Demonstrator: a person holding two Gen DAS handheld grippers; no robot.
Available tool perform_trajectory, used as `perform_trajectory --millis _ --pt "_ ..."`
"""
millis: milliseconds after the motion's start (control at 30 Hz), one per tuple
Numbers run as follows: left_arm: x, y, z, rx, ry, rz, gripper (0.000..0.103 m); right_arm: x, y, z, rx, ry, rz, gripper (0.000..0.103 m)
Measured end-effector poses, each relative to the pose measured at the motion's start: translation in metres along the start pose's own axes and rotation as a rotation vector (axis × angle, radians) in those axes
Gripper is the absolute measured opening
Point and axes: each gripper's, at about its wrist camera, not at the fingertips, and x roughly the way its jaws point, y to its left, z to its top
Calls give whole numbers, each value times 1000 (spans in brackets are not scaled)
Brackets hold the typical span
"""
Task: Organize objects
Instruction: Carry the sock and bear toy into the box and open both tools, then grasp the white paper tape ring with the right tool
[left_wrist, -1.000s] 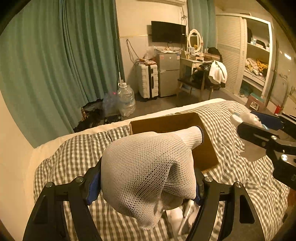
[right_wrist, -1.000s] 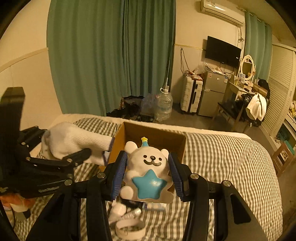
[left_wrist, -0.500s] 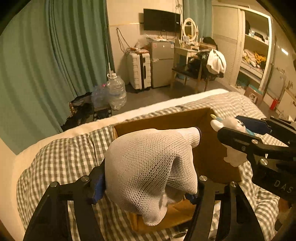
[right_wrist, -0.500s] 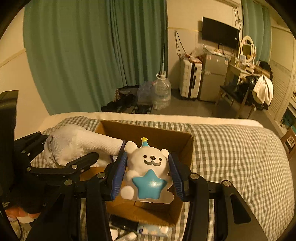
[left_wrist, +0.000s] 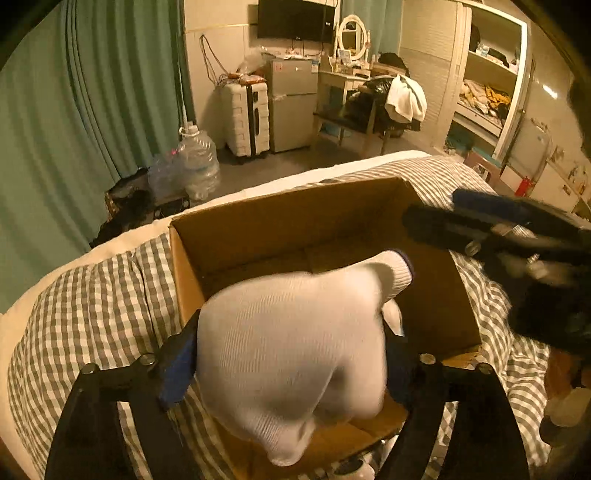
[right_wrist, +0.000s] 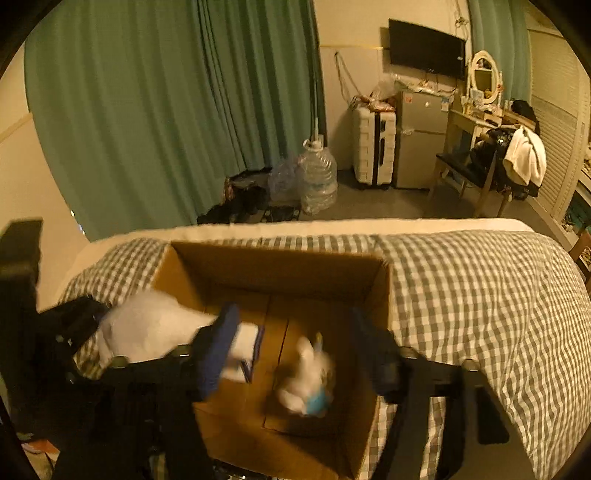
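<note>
An open cardboard box (left_wrist: 280, 225) (right_wrist: 280, 266) sits on the checked bed. My left gripper (left_wrist: 291, 354) is shut on a white knitted glove (left_wrist: 291, 332) and holds it over the box's near left part; the glove also shows in the right wrist view (right_wrist: 147, 328). My right gripper (right_wrist: 291, 350) is open over the box. A white bear toy with a blue star (right_wrist: 306, 380) lies blurred inside the box below its fingers. The right gripper appears blurred in the left wrist view (left_wrist: 480, 229), above the box's right wall.
The grey-checked bedspread (right_wrist: 461, 295) surrounds the box. Small items lie on the bed near the box's front edge (left_wrist: 351, 469). Beyond the bed are green curtains (right_wrist: 166, 110), a water jug (right_wrist: 317, 177), a suitcase (right_wrist: 373, 151), a small fridge and a chair.
My right gripper has opened and the bear toy has dropped into the box. Both grippers moved forward over the box; the left still holds the glove.
</note>
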Motion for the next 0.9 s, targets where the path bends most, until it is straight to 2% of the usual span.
perform_trajectory --millis 67,200,400,567,767,900 --pt "-7 2 1 -19 3 13 92 -10 -2 4 9 -22 4 69" --pt "-36 6 3 -58 -34 31 98 -43 -4 12 22 -71 -4 78" --pt "-93 10 5 -97 -97 63 99 -95 4 16 11 -115 -26 79" --pt "-149 5 0 -95 -153 120 100 -142 8 16 -8 -144 -47 79" --pt "-208 3 -19 -128 -211 159 103 -211 24 14 -47 -206 -64 84" --pt "-226 0 -34 -147 -220 168 103 -238 36 4 -73 -212 -69 86"
